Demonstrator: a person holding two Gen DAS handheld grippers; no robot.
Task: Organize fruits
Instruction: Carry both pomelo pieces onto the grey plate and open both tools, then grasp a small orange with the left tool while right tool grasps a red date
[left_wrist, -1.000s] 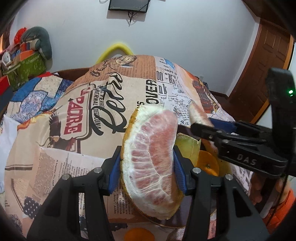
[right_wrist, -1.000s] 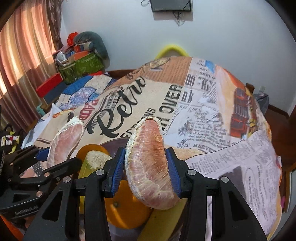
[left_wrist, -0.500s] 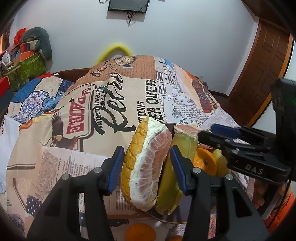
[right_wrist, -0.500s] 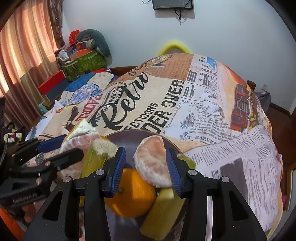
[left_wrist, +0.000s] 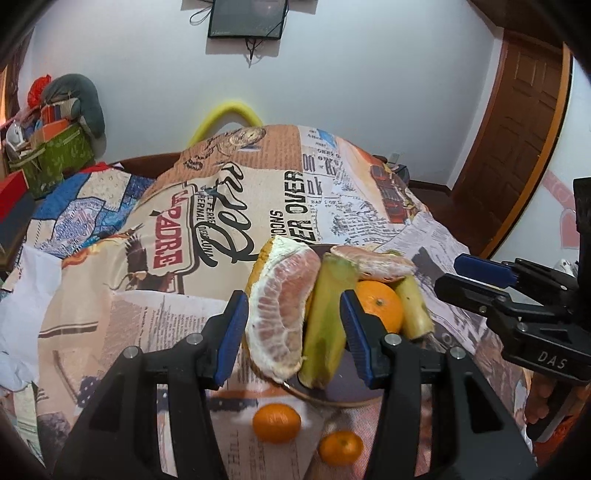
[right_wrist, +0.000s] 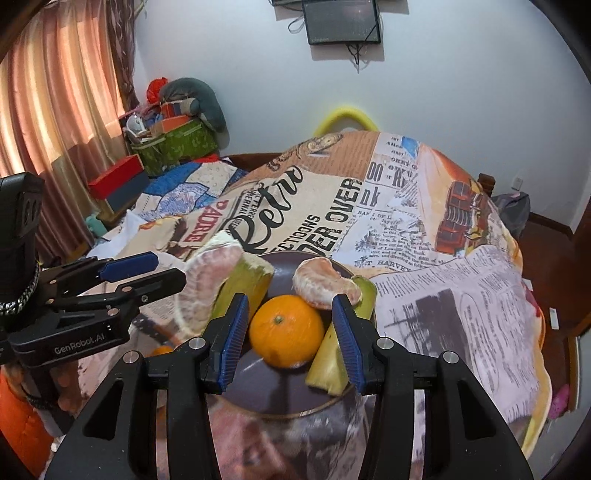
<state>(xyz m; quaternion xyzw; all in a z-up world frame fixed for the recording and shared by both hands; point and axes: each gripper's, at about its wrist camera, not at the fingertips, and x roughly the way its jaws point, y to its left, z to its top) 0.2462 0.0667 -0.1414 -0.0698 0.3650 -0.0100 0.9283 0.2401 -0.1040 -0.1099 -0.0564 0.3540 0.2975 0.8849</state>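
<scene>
1. The left gripper (left_wrist: 293, 336) has its fingers spread, holding nothing; between them leans a pithy, membrane-veined pomelo wedge (left_wrist: 282, 306) against a pale green fibrous stick (left_wrist: 327, 325), perhaps sugarcane.
2. The right gripper (right_wrist: 288, 339) is likewise parted and empty, framing a glossy round orange (right_wrist: 286, 336) on the dark round plate (right_wrist: 280, 402).
3. A second peeled pomelo piece (right_wrist: 325, 286) sits beyond the right gripper's fingertips.
4. Two small tangerines (left_wrist: 277, 422) lie below the left gripper's fingers on the newsprint-patterned tabletop (left_wrist: 147, 325).

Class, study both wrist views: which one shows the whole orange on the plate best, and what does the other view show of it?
The right wrist view. There the orange sits in plain sight between the open fingers, its stem dimple facing the camera. In the left wrist view the orange is partly hidden behind the left gripper's right finger and a green-skinned fruit piece.
</scene>
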